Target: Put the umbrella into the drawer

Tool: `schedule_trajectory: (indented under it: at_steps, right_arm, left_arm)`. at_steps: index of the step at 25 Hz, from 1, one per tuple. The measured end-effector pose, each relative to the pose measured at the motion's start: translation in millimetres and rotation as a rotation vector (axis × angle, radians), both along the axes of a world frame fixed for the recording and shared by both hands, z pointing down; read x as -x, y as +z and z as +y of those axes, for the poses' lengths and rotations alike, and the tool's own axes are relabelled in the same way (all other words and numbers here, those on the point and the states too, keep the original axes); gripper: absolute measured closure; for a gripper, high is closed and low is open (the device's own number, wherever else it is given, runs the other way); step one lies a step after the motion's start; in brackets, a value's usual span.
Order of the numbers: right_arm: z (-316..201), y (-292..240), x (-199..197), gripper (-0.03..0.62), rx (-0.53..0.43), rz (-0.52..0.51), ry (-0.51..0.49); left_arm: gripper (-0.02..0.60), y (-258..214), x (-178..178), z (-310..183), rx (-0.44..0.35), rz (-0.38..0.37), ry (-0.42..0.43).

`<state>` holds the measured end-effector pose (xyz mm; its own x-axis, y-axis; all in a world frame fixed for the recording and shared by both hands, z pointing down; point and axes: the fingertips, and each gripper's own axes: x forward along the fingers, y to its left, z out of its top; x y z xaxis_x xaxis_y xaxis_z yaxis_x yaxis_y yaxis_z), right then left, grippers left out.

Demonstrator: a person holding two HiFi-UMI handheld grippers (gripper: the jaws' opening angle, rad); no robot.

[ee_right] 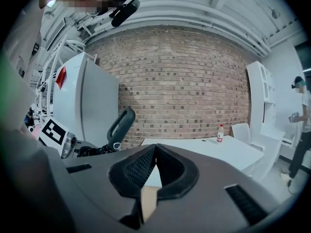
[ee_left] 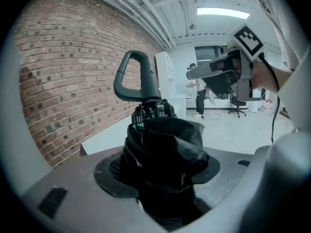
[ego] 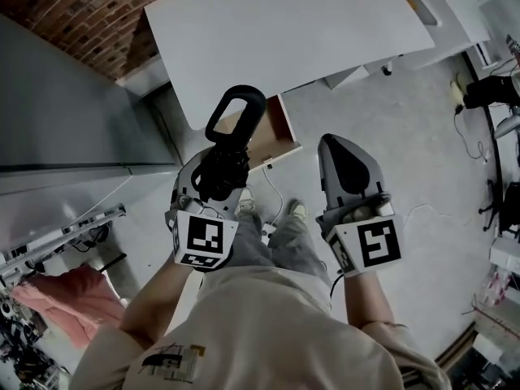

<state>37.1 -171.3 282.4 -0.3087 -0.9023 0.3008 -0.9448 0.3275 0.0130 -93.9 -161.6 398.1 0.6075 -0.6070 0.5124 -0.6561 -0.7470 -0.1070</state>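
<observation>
A folded black umbrella with a loop handle stands up out of my left gripper, whose jaws are shut on its bunched fabric. The handle points up and away from the jaws. Beyond it, under the white table, the drawer stands pulled open and shows its wooden inside. My right gripper is beside the left one, shut, with nothing in it; its pads meet at the tips. The right gripper view also catches the umbrella handle at its left.
A tall grey cabinet stands to the left of the table, with a brick wall behind. On the table's far side is a small bottle. White chairs and a standing person are farther off. Cables lie on the floor at the right.
</observation>
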Motion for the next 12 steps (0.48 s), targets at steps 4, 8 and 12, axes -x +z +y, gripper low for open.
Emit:
schedule_trajectory:
  at_steps: [4,8,12]
  right_arm:
    - [-10.1,20.4,-11.8,0.586,0.03,-0.011,-0.015]
    - [-23.2,42.6,-21.0,0.586,0.054,-0.027,-0.048]
    - [-33.0,65.7,-27.6,0.586,0.066,-0.031,-0.119]
  left_arm:
    - [0.307,35.4,-14.6,-5.8,0.034,-0.067,0.015]
    - [0.307,71.9,-23.3,-15.3,0.055,-0.132,0.004]
    - [0.307,110.5,-28.3,-17.8,0.094,-0.187,-0.021]
